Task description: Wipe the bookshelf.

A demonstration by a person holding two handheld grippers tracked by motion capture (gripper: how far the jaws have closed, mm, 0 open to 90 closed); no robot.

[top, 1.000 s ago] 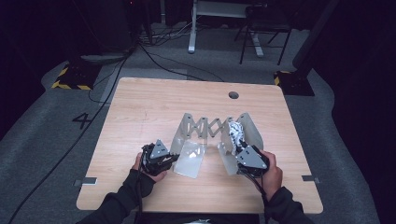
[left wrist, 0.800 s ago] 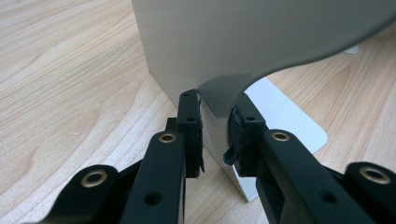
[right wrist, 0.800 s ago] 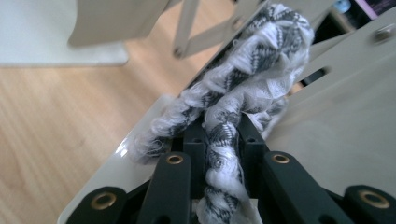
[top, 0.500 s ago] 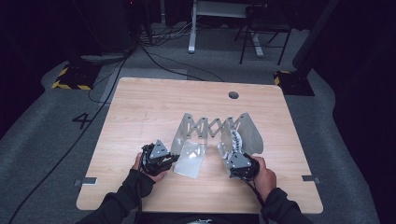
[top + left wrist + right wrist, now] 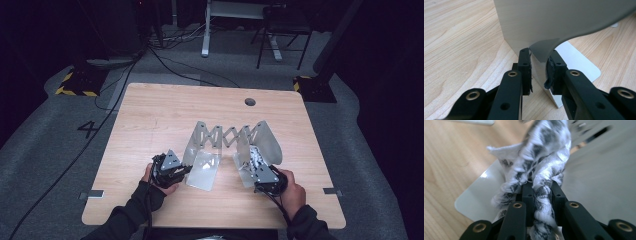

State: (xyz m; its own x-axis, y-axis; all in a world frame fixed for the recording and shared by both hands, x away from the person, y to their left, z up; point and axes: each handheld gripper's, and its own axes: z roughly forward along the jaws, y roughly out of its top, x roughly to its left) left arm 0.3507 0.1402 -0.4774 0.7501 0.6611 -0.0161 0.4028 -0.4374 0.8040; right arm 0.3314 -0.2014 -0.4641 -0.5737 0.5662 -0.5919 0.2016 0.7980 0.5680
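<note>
Pale wood table [image 5: 160, 125] carries a grey metal rack [image 5: 227, 142] with an accordion lattice joining two L-shaped ends. Nearest, the left gripper [image 5: 539, 68] is clamped on the rack's left upright plate, while the right gripper [image 5: 543, 195] is clenched on a black-and-white cloth [image 5: 541, 167] held against the rack's right end. The rack's long axis runs left to right between both grippers; nothing is seen lying inside it. Beyond the rack, a cable hole [image 5: 250, 102] is cut.

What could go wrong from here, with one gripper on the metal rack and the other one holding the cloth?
1. The left gripper pinches only a thin edge of the rack's end plate; it may slip off if pulled.
2. The patterned cloth is bunched between the right gripper fingers; loose folds may catch on the rack's accordion links.
</note>
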